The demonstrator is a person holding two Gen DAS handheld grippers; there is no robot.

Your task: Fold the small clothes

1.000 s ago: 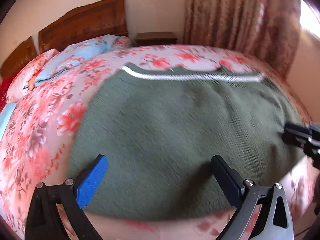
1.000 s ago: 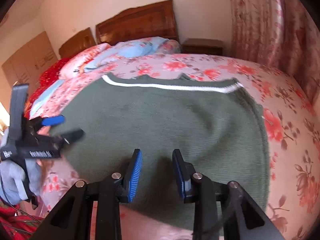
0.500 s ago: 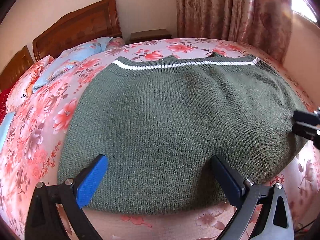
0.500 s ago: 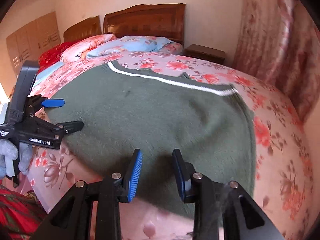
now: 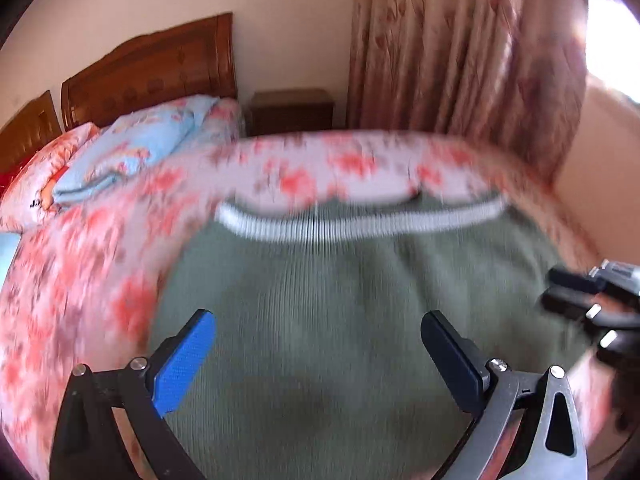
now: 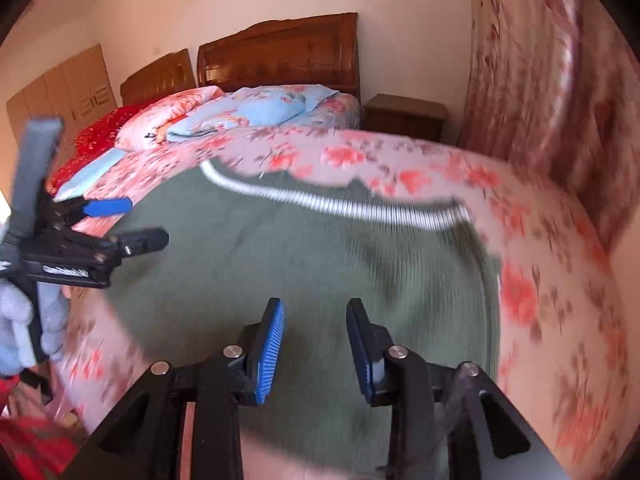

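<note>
Lying flat across a bed with a pink floral cover, a dark green knitted sweater fills the middle and lower part of both blurred views. Its white stripe runs along the far edge, toward the upper middle of the frame. The left gripper hovers at the bottom of its own view with jaws spread wide, nothing between them. The right gripper sits at the bottom centre of its view, jaws partly apart and opening, gripping nothing, the sweater beneath. A gloved hand holds the left gripper at the left edge of the right view. Pillows and a wooden headboard lie upper left, a curtain upper right.
</note>
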